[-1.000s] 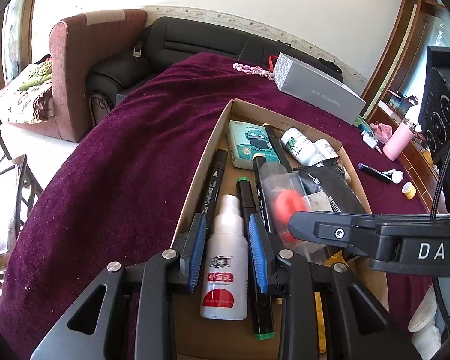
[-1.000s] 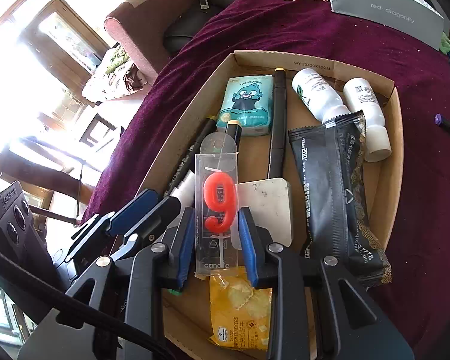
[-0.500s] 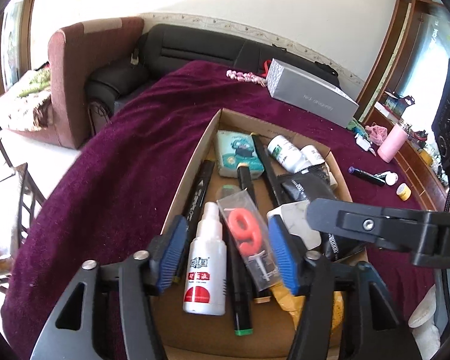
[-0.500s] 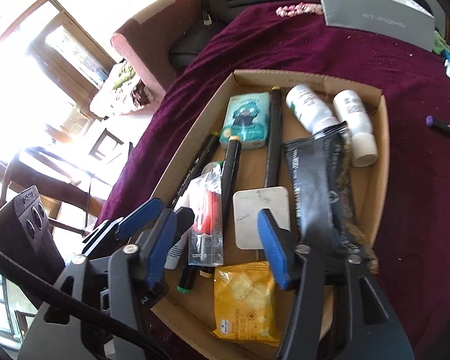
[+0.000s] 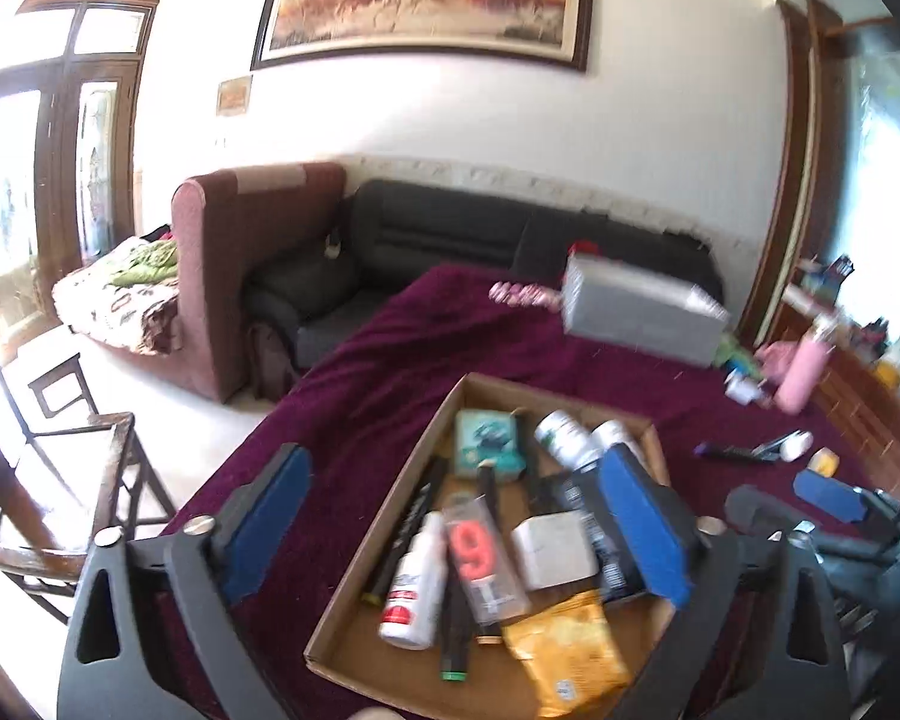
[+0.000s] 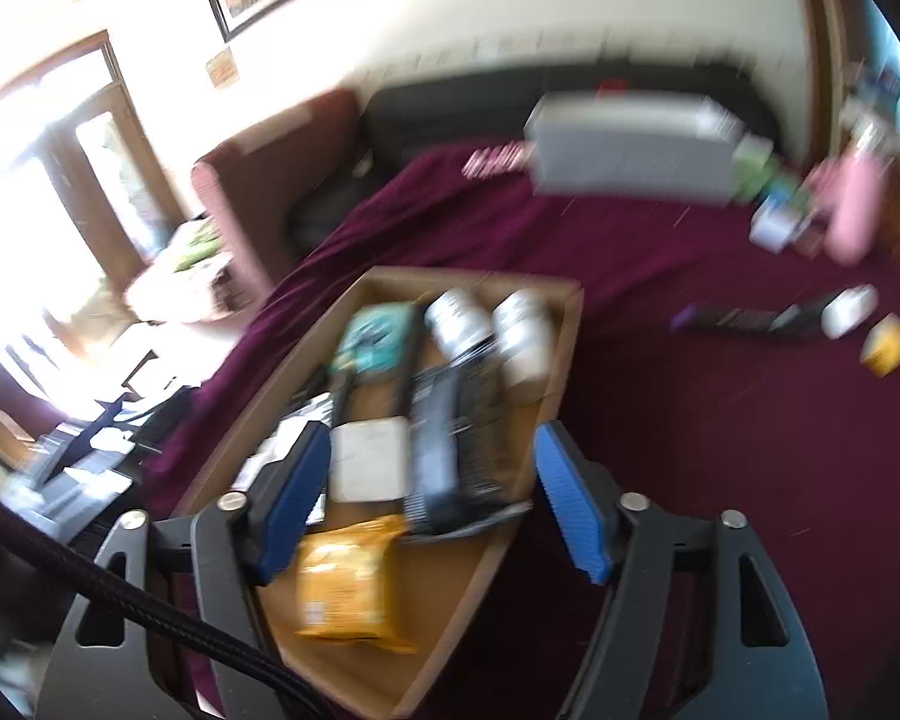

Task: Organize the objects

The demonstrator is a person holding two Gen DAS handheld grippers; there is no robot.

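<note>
Your left gripper [image 5: 459, 531] and right gripper [image 6: 435, 498] are both opening, empty, above the cardboard box [image 5: 354, 618] at lower centre; dip blindly and you'll snag that propped-up number-nine candle [image 5: 473, 549].

Your left windows [image 6: 60, 192] blow out white; right wrist view smears with motion blur, left sharper, fisheye edges bending.
</note>
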